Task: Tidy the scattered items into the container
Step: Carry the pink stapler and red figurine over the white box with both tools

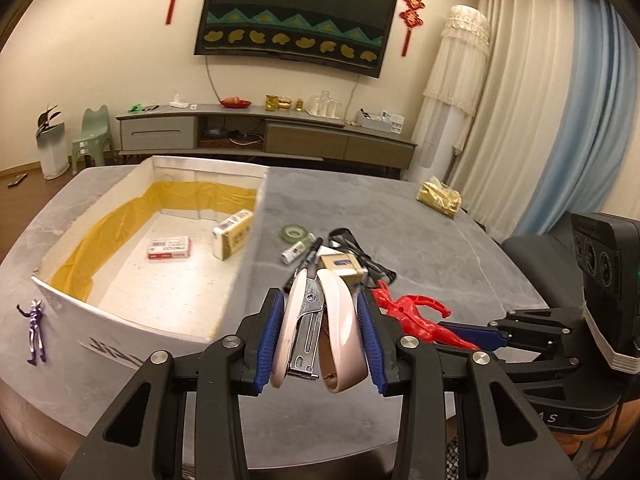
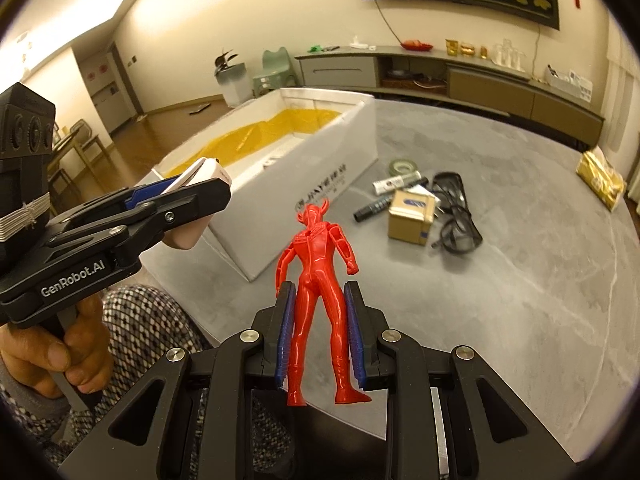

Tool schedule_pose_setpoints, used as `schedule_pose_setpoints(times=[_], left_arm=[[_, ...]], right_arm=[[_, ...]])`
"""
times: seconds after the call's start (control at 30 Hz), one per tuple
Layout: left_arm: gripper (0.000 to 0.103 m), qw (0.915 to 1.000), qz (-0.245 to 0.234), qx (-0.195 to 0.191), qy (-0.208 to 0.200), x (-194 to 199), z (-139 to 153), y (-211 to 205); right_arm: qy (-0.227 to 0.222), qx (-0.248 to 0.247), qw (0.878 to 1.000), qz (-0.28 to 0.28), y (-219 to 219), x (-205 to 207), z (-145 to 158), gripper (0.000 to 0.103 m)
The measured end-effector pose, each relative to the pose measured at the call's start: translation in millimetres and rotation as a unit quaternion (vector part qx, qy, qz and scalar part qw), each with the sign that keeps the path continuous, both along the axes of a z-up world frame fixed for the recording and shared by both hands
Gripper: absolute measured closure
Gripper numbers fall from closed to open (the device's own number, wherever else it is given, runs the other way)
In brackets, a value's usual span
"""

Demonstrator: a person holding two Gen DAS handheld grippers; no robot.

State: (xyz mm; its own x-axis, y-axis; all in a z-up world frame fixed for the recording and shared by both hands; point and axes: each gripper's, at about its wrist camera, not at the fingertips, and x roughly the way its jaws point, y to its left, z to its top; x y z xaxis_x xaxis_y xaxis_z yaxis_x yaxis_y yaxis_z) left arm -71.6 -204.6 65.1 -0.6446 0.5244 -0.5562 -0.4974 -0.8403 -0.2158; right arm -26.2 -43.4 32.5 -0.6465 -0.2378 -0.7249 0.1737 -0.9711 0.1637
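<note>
Right wrist view shows the right gripper closed on the legs of a red plastic figure, light, stiff and slippery, above the table near the white box, while the left gripper clamps a pink stapler, heavier and springy.

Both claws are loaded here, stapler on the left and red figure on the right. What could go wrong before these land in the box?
1. The left claw pinches the stapler across its curved pink shells, so it may slip or twist out.
2. The right claw grips the red figure only by its thin legs; it could pivot.
3. The claws are close together beside the box; dropping together risks a collision.
</note>
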Motion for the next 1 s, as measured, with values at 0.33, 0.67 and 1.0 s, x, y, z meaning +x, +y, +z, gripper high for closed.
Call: schedule_pose_setpoints(times=[0.33, 0.67, 1.0], left_arm=[[0.064, 0.9992, 0.038, 0.007, -0.003, -22.1, 5.9, -40.0], [0.064, 0.9982, 0.060, 0.004, -0.002, -44.8, 10.1, -64.6], [0.064, 0.9970, 0.076, -0.008, -0.009, -70.3, 10.4, -80.6]], right_arm=[[0.010, 0.013, 0.999, 0.031, -31.8, -25.9, 17.0, 0.077], [0.015, 0.021, 0.998, 0.057, -57.9, -51.2, 26.8, 0.077], [0.019, 0.035, 0.996, 0.077, -76.2, -82.3, 33.3, 0.077]])
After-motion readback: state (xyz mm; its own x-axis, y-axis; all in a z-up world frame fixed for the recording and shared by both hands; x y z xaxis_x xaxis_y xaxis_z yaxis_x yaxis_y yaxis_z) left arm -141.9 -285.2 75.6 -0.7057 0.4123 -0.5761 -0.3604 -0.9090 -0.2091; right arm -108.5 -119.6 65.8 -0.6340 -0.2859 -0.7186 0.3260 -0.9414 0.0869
